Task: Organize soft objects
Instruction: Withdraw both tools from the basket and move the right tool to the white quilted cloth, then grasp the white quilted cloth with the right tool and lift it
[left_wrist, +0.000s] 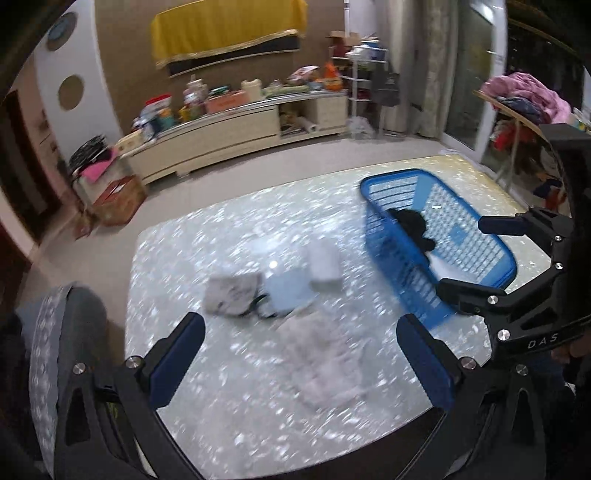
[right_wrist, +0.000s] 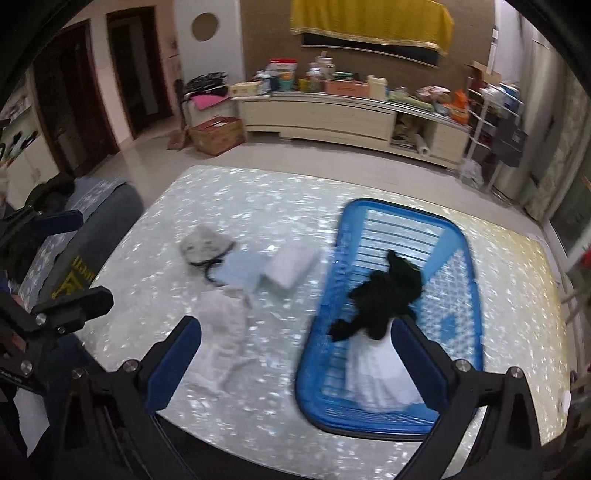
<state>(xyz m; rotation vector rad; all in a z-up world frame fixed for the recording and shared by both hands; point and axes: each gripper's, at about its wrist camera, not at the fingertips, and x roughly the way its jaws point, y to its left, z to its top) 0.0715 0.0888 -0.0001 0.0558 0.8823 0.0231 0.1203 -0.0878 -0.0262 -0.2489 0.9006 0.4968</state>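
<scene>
Here, black cloth (right_wrist: 384, 299) (basketed) beyond right tool (right_wrist: 295, 339).

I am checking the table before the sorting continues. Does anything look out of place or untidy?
Yes. The blue basket holds only a black item and a white cloth. Several pale cloths lie outside it in a loose heap on the table, overlapping. Nothing looks spilled or damaged.

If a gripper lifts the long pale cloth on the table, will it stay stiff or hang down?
The pale cloth lies flat and wrinkled, so it will probably droop. It looks thin, so likely light. Pushed, it may bunch on the glossy table rather than slide whole.
</scene>
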